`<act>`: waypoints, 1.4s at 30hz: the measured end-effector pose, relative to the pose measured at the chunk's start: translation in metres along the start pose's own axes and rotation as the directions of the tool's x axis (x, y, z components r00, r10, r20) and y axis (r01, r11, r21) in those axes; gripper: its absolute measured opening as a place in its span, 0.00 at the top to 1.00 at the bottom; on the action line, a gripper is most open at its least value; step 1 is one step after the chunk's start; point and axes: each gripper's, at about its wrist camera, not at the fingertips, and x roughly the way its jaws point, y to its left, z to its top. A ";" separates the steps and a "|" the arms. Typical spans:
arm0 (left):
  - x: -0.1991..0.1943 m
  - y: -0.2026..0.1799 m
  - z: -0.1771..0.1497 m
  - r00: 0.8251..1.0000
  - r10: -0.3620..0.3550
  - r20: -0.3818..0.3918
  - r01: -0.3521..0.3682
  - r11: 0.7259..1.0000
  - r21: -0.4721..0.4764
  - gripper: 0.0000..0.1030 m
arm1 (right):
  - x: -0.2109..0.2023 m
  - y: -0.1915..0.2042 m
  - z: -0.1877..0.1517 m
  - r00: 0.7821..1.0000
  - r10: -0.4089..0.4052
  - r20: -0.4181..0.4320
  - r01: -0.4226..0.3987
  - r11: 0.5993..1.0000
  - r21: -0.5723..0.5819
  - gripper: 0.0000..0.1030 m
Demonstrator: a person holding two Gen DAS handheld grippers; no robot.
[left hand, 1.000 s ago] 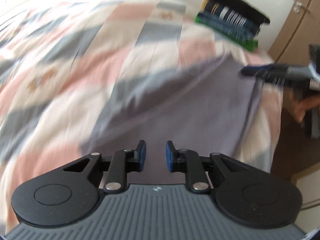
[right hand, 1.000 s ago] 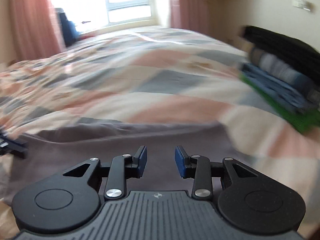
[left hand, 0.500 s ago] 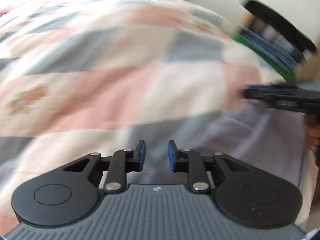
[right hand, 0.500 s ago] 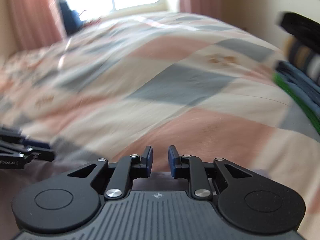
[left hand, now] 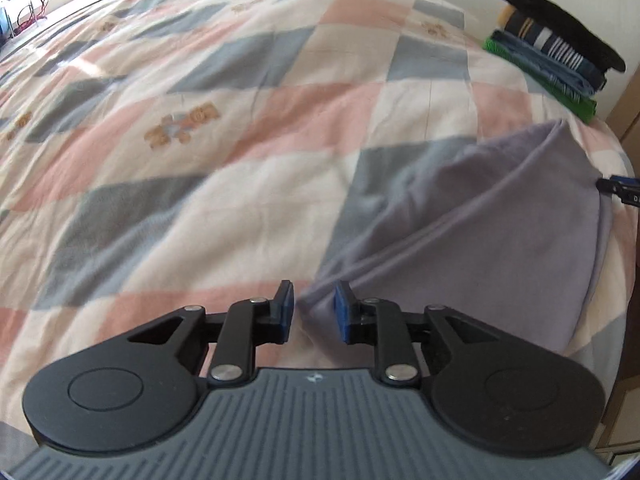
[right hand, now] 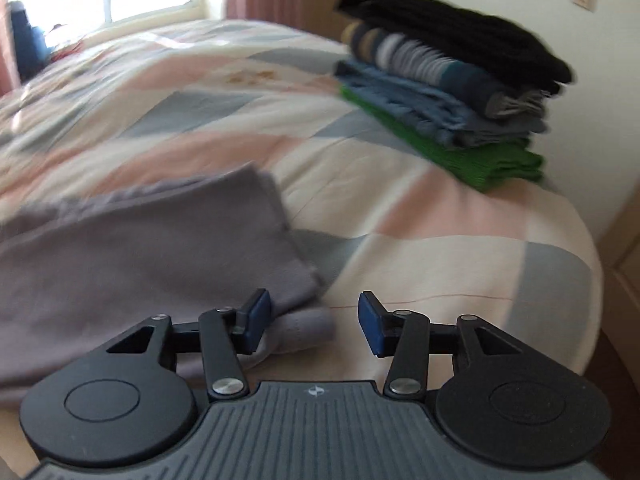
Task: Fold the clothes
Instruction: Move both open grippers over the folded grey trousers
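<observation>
1. Looking at the right gripper point(right hand: 314, 322) first: half a second back its jaws were nearly pinched together, now they're spread wide with nothing between them. The near corner of the grey garment point(right hand: 152, 248) lies on the bed just under and beside its left finger, so I read that as a release.

2. The left gripper point(left hand: 312, 312) has a modest gap between its pads, about the same gap as before, and it's empty. The grey garment's near-left corner point(left hand: 320, 292) sits right in front of it on the quilt point(left hand: 200, 140), maybe poking between the pads, but nothing looks clamped.

3. Compared with a second ago the grey garment looks narrower and doubled over, with a long fold ridge running diagonally across it. It lies at the near corner of the quilt, well short of the stack of folded clothes point(right hand: 444, 88) at the far right edge.

4. My take: one fold is laid down and both grippers have let go. Next is probably another fold or smoothing, then moving it over to the stack of folded clothes.

5. The right gripper's tip only just peeks in at the left camera's right edge, touching or almost touching the garment's far side.
</observation>
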 end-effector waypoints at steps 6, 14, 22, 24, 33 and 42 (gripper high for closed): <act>-0.021 -0.019 0.030 0.997 -0.010 -0.075 0.018 0.993 0.115 0.82 | -0.060 0.046 -0.001 0.998 0.029 -0.049 -0.017 0.976 0.217 0.51; -0.015 -0.038 0.024 0.959 0.055 -0.279 0.021 0.964 0.264 0.72 | -0.113 0.158 -0.044 0.967 0.129 -0.218 -0.021 0.898 0.439 0.46; -0.031 -0.036 0.023 0.952 0.114 -0.283 -0.017 0.946 0.323 0.65 | -0.141 0.218 -0.057 0.953 0.132 -0.272 0.016 0.875 0.483 0.37; -0.033 -0.035 0.023 0.954 0.106 -0.280 -0.009 0.945 0.326 0.63 | -0.144 0.226 -0.056 0.954 0.122 -0.273 0.021 0.883 0.469 0.33; -0.035 -0.030 0.012 0.957 0.074 -0.280 0.030 0.936 0.349 0.60 | -0.151 0.252 -0.061 0.947 0.090 -0.308 0.060 0.893 0.446 0.29; -0.032 -0.023 -0.001 0.952 0.054 -0.301 0.065 0.926 0.373 0.60 | -0.147 0.270 -0.068 0.917 0.062 -0.394 0.126 0.892 0.433 0.29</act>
